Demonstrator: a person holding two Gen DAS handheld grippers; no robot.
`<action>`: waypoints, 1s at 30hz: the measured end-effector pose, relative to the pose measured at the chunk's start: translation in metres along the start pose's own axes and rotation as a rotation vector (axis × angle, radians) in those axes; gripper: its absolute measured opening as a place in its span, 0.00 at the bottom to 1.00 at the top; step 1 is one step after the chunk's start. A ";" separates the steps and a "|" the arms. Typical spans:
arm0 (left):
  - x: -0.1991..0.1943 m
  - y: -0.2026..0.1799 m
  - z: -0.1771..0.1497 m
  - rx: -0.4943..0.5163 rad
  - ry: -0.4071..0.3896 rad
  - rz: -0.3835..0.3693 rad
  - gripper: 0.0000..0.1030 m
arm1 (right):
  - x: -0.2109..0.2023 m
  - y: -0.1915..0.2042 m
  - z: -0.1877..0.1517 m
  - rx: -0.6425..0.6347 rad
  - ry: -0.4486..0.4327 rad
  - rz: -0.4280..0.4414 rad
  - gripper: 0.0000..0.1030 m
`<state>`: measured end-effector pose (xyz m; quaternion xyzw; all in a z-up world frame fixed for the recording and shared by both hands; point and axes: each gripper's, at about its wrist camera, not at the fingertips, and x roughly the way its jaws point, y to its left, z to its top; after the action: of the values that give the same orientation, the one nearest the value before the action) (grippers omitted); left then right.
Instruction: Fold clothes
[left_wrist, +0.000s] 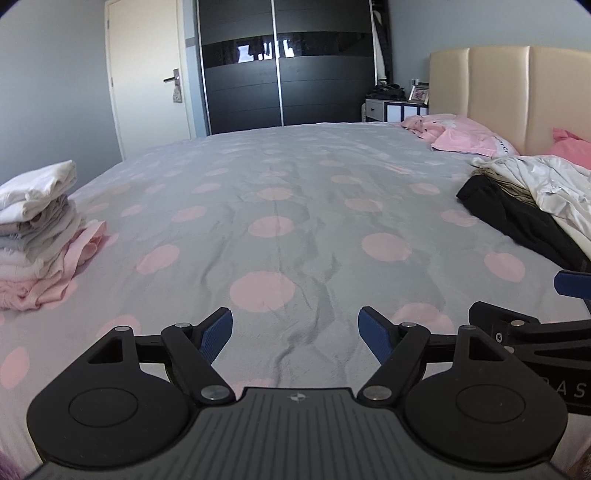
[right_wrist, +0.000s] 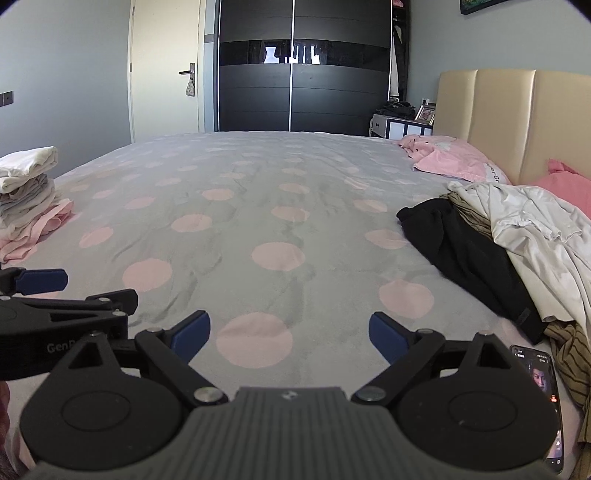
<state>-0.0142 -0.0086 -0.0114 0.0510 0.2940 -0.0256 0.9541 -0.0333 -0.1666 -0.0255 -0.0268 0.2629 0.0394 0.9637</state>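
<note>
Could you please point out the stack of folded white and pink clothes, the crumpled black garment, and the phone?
Stack of folded white and pink clothes (left_wrist: 37, 229), left wrist view, middle layers.
Crumpled black garment (right_wrist: 461, 251), right wrist view, centre.
Phone (right_wrist: 543, 387), right wrist view, lit screen.

The right gripper (right_wrist: 290, 332) is wide open over the spotty bed cover (right_wrist: 258, 206). Messy clothes (right_wrist: 517, 236) lie right, folded clothes (right_wrist: 26, 192) left.

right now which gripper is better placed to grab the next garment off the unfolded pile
Probably the right gripper: the unfolded pile lies on its side, the black garment nearest. The left gripper sits farther off. Both are open and empty.
</note>
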 end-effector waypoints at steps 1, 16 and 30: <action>0.001 0.001 0.001 -0.010 0.005 0.006 0.72 | 0.000 0.002 0.000 -0.004 -0.007 -0.002 0.91; 0.001 0.012 0.006 -0.054 -0.013 0.074 0.72 | 0.002 0.013 0.008 -0.003 -0.061 0.008 0.91; -0.003 0.017 0.005 -0.077 -0.031 0.079 0.72 | 0.002 0.016 0.010 0.005 -0.078 0.021 0.91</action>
<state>-0.0127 0.0076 -0.0036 0.0255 0.2779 0.0226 0.9600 -0.0283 -0.1500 -0.0184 -0.0201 0.2254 0.0500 0.9728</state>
